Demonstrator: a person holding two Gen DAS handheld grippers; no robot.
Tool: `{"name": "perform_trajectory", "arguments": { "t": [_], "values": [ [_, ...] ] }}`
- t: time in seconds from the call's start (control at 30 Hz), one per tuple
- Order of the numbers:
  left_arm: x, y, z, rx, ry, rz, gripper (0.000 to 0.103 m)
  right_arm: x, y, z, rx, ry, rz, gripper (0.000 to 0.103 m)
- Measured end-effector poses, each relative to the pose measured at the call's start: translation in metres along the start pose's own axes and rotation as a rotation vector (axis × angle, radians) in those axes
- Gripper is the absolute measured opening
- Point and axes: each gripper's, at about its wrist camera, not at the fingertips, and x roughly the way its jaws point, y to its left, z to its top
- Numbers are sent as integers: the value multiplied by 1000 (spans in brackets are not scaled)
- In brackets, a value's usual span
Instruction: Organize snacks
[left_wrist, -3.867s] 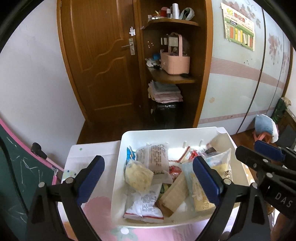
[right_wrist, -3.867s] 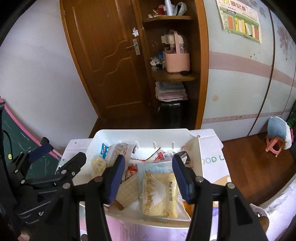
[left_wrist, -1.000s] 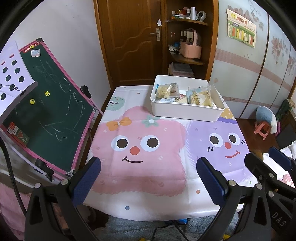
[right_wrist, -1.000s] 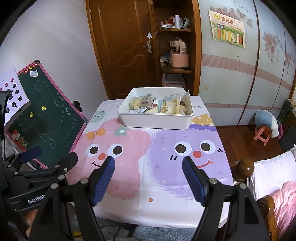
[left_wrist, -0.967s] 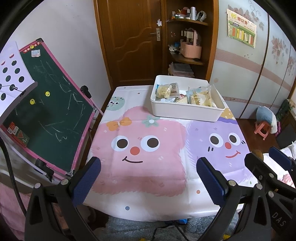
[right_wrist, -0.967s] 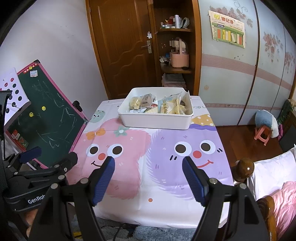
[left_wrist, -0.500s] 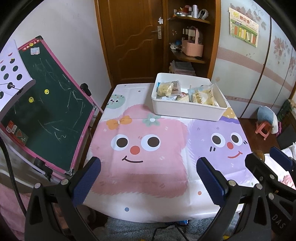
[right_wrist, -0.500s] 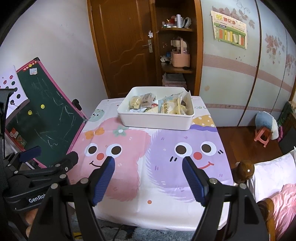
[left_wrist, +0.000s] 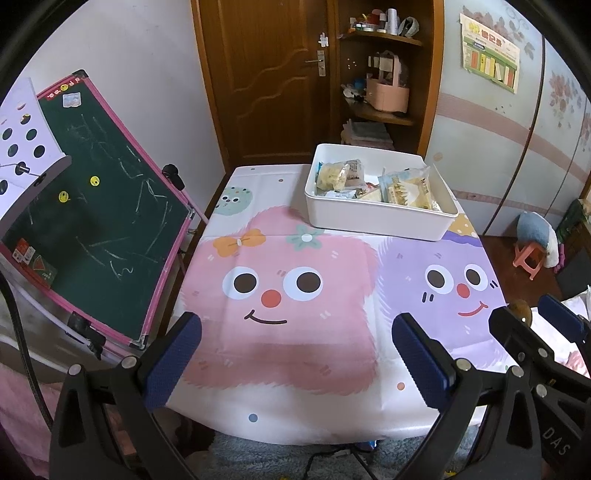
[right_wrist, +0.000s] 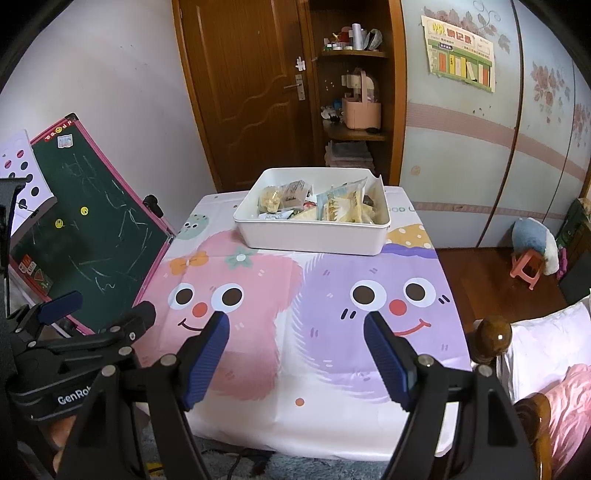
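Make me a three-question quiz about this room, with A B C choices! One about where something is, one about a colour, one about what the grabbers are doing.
1. Where is the white bin?
A. far end of the table
B. on the floor
C. on the shelf

2. What colour is the left monster on the tablecloth?
A. green
B. pink
C. yellow

3. The left gripper and right gripper are:
A. holding snacks
B. shut empty
C. open, empty

Answers: 1 A, it sits by the door end. 2 B, pink fur. 3 C, fingers apart, nothing between.
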Motion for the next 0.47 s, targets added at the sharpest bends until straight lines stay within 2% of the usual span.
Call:
{"name": "perform_trajectory", "arguments": {
  "t": [0.47],
  "values": [
    [1,0,-1,-6,-2,1,102,5,-2,-5,8,12,1,76]
  ]
}}
